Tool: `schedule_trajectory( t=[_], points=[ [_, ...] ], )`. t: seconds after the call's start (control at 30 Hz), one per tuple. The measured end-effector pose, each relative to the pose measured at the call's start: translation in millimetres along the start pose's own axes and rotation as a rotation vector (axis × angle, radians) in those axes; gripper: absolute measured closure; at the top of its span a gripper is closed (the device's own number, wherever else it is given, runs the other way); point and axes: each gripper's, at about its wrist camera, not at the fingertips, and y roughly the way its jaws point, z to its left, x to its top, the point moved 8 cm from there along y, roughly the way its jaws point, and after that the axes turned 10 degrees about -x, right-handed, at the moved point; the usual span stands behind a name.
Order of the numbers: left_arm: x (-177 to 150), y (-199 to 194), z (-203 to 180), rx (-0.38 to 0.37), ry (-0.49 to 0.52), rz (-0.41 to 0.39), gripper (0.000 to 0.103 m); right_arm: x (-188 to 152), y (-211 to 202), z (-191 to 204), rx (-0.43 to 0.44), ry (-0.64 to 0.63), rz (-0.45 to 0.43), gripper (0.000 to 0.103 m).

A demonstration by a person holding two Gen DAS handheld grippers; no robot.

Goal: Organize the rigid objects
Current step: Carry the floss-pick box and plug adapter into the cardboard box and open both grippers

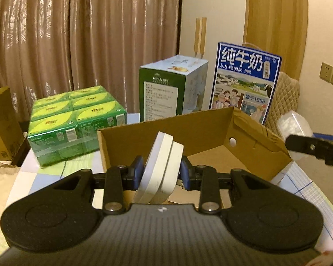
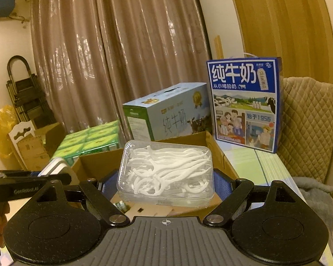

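So both grippers were loaded at this point: the left gripper [image 1: 159,171] had its blue pads clamped tight on a flat white case [image 1: 161,166], held on edge and tilted a bit, and the right gripper [image 2: 164,185] had its jaws spread wide around a clear plastic box of floss picks [image 2: 166,173], pads [image 2: 222,186] pressing on its two short ends. Just ahead of and below both of them sat the open cardboard box [image 1: 211,124], which I'd guess was where everything was supposed to end up. It looked mostly bare inside from the left view, so plenty of room. Beyond it, further out from the grippers, stood a pack of green cartons [image 1: 77,124], a green-and-white milk case [image 1: 173,88] and a tall blue milk box [image 1: 244,82], all on the counter [image 2: 255,161] with its checked cloth. The other gripper's tip poked in from the right edge of the left view, so the two were close together. My take on doing this step well: bring one in at a time so they don't bump over the box, clear the near cardboard wall before dropping down, and lay the white case flat against one side instead of releasing it on edge, or it would tip over. The floss box is light and slick, so I'd set it right on the bottom before letting go rather than dropping it.
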Motion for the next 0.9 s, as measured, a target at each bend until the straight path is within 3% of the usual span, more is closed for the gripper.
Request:
schedule_trajectory(
  t=[0.33,0.9],
  points=[
    [-14,39,-8,-0.048,0.011,0.085,0.073,-6,49,-6,-0.004,0.009,0.063,0.020],
    [-27,67,-20,-0.061,0.019,0.169,0.073,-20,69,-12,-0.013,0.003,0.121,0.020]
  ],
)
